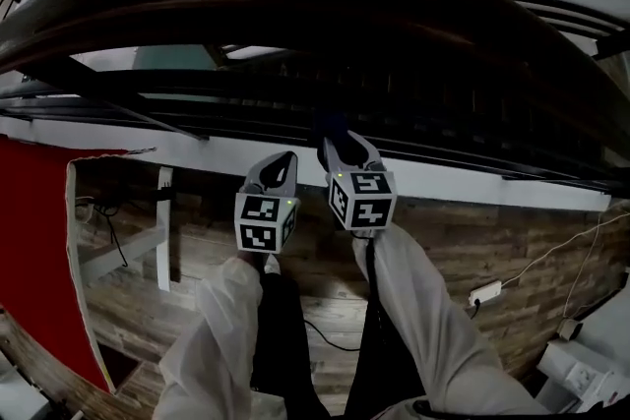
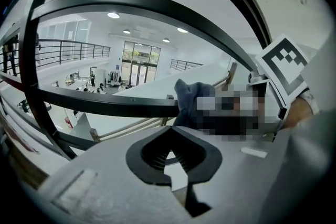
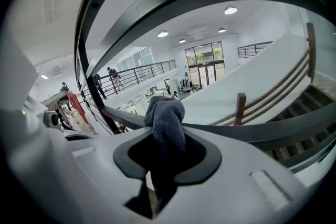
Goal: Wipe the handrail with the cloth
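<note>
A broad dark wooden handrail (image 1: 295, 0) curves across the top of the head view, with black metal rails (image 1: 423, 113) under it. My right gripper (image 1: 337, 146) is shut on a dark blue cloth (image 3: 167, 120), which sticks up out of its jaws against a black rail (image 3: 252, 131). Both grippers sit below the handrail. My left gripper (image 1: 288, 158) is just to the left of the right one, shut with nothing between its fingers. In the left gripper view the cloth (image 2: 190, 99) shows beside a black rail (image 2: 105, 102), past my left gripper (image 2: 170, 157).
A red panel (image 1: 34, 241) stands at the left, with a white frame (image 1: 162, 226) beside it. Far below lies a wooden floor (image 1: 512, 241) with a white power strip (image 1: 485, 292) and cables. White sleeves (image 1: 433, 310) fill the lower middle.
</note>
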Demonstrator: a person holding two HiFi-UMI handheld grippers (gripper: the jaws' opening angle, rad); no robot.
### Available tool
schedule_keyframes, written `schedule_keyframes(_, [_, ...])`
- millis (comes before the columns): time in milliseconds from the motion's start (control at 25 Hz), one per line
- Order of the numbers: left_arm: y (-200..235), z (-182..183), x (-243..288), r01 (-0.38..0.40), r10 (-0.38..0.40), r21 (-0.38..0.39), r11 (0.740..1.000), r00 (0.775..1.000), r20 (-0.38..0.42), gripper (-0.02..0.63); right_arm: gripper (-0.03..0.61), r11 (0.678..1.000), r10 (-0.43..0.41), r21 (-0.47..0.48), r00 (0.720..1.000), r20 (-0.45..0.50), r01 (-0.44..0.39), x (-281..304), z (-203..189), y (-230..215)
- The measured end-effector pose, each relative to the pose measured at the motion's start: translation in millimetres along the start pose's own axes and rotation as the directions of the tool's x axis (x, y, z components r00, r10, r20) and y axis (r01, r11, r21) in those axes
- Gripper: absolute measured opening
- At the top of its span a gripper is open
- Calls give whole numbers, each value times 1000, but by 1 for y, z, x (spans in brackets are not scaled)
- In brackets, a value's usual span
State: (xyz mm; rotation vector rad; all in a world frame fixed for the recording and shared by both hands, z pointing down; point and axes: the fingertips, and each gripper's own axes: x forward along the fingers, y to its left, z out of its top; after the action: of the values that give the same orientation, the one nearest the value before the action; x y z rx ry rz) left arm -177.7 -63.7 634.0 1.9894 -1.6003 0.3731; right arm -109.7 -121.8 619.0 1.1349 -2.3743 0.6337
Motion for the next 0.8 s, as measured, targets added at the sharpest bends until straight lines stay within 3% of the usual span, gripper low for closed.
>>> schedule_keyframes(440, [-76,5,22,71,-66,86,994,996,-58,3,83,994,-99,48,995,9,99,-47,-9,-87])
schedule_keyframes(800, [-146,-3,50,129,-120,97,987,988,-93,3,83,981,-169,94,986,11,167,-87,-17,-161])
